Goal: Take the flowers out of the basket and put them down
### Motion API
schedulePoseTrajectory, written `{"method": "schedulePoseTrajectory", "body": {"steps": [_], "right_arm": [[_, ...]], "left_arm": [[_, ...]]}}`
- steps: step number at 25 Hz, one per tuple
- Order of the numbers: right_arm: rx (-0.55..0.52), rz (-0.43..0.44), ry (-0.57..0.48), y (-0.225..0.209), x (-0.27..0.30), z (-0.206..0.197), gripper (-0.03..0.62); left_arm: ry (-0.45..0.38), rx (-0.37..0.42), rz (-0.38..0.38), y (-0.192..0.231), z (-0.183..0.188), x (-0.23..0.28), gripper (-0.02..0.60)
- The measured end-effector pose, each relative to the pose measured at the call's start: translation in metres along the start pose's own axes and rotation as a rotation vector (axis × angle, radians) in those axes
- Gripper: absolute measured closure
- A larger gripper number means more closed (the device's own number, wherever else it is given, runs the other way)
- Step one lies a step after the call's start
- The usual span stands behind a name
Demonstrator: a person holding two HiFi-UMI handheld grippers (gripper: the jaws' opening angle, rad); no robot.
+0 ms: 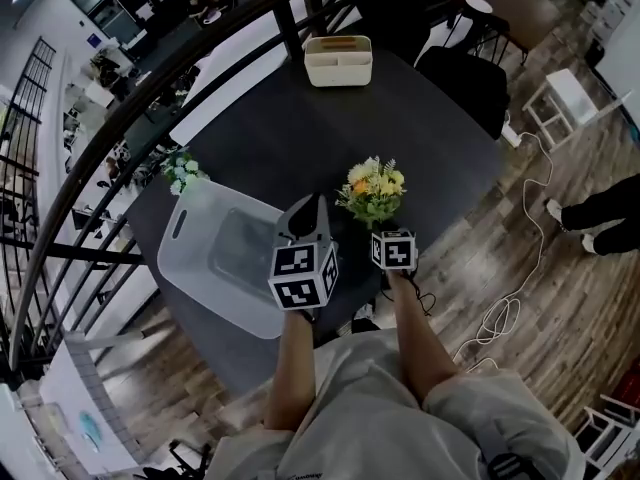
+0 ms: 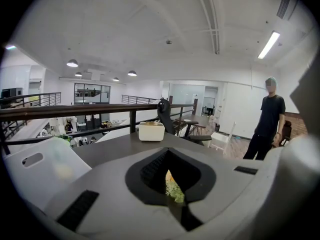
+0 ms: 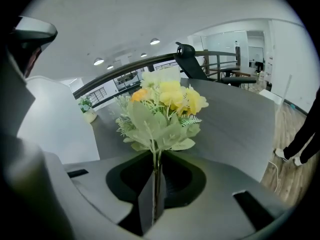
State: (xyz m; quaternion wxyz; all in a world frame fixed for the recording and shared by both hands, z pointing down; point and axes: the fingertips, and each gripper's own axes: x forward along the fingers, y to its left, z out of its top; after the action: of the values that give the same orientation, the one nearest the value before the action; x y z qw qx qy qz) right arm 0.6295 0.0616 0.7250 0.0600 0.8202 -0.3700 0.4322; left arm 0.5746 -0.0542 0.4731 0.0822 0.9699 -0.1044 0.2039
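Right gripper (image 3: 155,184) has its jaws drawn in on the thin green stems of the flowers (image 3: 162,109), pinching them just below the lowest leaves. The yellow and orange heads stand upright above it, in the middle of the right gripper view. In the head view the bunch sits at centre frame, outside the basket (image 1: 180,268) and just to its right, over the dark table (image 1: 300,128). Whether the stem ends touch the tabletop cannot be made out.

Judging by the matte leaves and tidy shape, these look artificial: very light and bendy, with heads that would crush or splay if squeezed. The bundled stems are the sensible place to hold, low enough to clear the foliage. Being so thin, they could swivel or slide between the pads, so the bunch is likely to tip once let go.

Left gripper (image 1: 305,216), just left of the bunch in the head view, has its jaws together with nothing between them. A second small sprig (image 1: 180,171) lies by the basket's upper left corner.
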Motion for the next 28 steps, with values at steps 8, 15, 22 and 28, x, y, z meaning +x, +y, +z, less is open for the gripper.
{"method": "schedulePoseTrajectory", "body": {"steps": [8, 15, 22, 28], "right_arm": [[0.011, -0.025, 0.006, -0.002, 0.004, -0.006, 0.479], [-0.003, -0.026, 0.004, 0.005, -0.009, -0.012, 0.434], [-0.024, -0.079, -0.060, 0.008, -0.060, -0.020, 0.434], [0.012, -0.110, -0.167, 0.031, -0.119, -0.026, 0.436]], "left_arm": [[0.019, 0.017, 0.021, 0.000, -0.008, -0.011, 0.568], [0.024, 0.002, -0.010, 0.000, -0.020, -0.015, 0.568], [0.014, 0.003, -0.103, -0.029, -0.029, -0.043, 0.568], [0.027, 0.029, -0.163, -0.043, -0.054, -0.095, 0.568]]}}
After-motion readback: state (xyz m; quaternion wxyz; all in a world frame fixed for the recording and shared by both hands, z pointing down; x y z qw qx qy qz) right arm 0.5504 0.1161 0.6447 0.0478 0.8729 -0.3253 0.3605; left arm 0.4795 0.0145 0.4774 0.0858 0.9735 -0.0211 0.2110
